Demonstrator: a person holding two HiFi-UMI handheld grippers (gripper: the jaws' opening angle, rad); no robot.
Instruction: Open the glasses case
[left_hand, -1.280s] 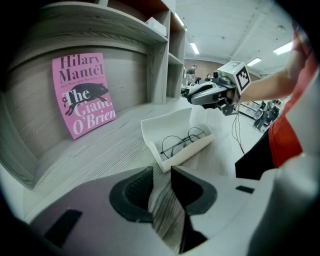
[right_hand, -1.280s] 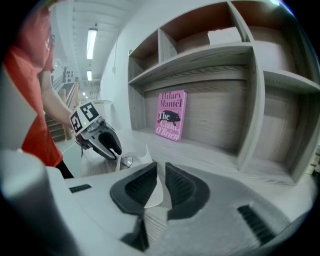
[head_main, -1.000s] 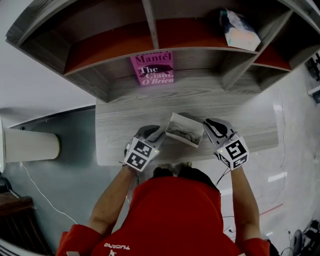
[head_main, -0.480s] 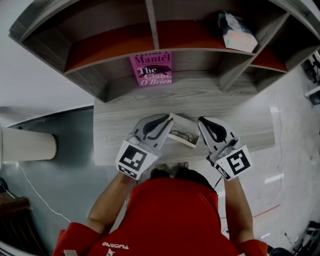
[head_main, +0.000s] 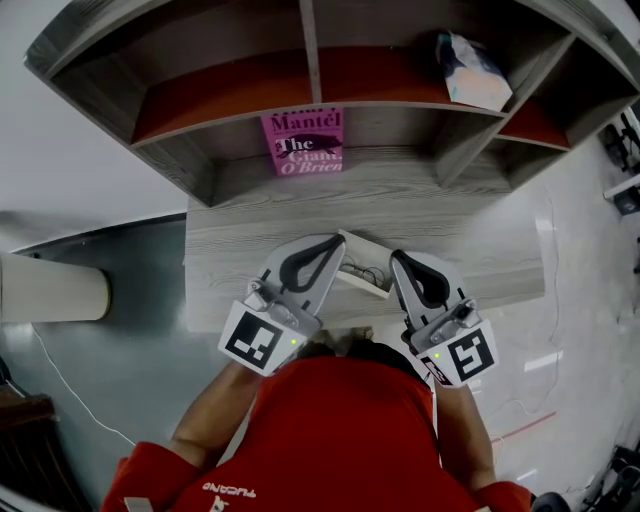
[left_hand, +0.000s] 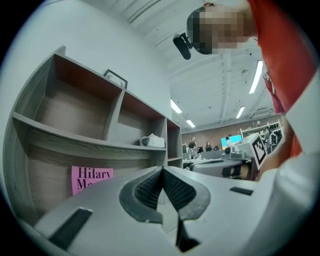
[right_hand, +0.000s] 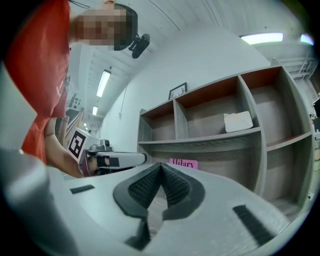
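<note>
Glasses case (head_main: 365, 268) lies open; left gripper (head_main: 337, 244) just closed on nothing, right gripper (head_main: 398, 258) closed empty; hold the 2 clear

The right claw (right_hand: 160, 172) is closed, its ribbed pads together with nothing between them. Just above its tips a pink book (right_hand: 183, 163) stands in the grey shelf unit (right_hand: 220, 137). A white packet (right_hand: 238, 121) lies at two o'clock, the left claw (right_hand: 142, 159) at nine.

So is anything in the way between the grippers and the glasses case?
Nothing visible. The case lies open on the desk, between the left gripper and the right gripper, whose tips cover its ends in the head view. Both sets of jaws are shut and empty.
</note>
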